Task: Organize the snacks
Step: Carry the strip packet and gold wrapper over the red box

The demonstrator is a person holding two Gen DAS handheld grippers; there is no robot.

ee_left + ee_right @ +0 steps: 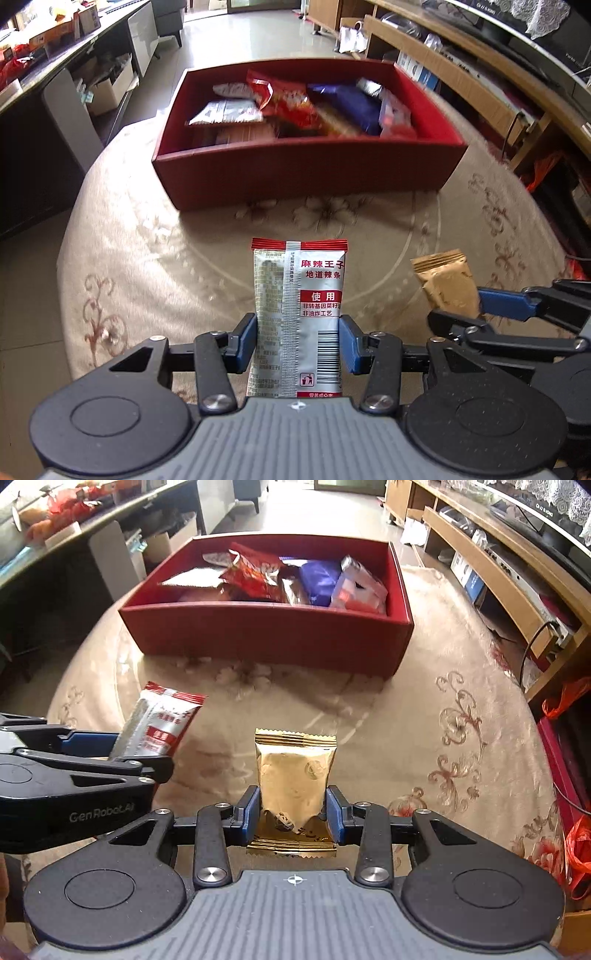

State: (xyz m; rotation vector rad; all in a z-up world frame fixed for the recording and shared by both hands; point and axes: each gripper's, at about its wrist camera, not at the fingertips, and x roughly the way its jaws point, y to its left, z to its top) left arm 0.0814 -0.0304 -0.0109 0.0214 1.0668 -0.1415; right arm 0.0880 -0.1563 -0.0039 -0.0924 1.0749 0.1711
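Silver-and-red snack packet (pixel 299 317): red print reads "麻辣王子", "地道辣条", "使用", with a barcode and bin symbol below. Left gripper (pixel 110 746) body is marked "GenRobot.AI".

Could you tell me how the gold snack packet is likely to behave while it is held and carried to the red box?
The gold snack packet looks light and soft: its foil creases where the right hand-held gripper pinches it. The glossy wrapper may be slippery, so it could slide. It stands upright between the pads, so it probably holds its shape on the way to the red box.
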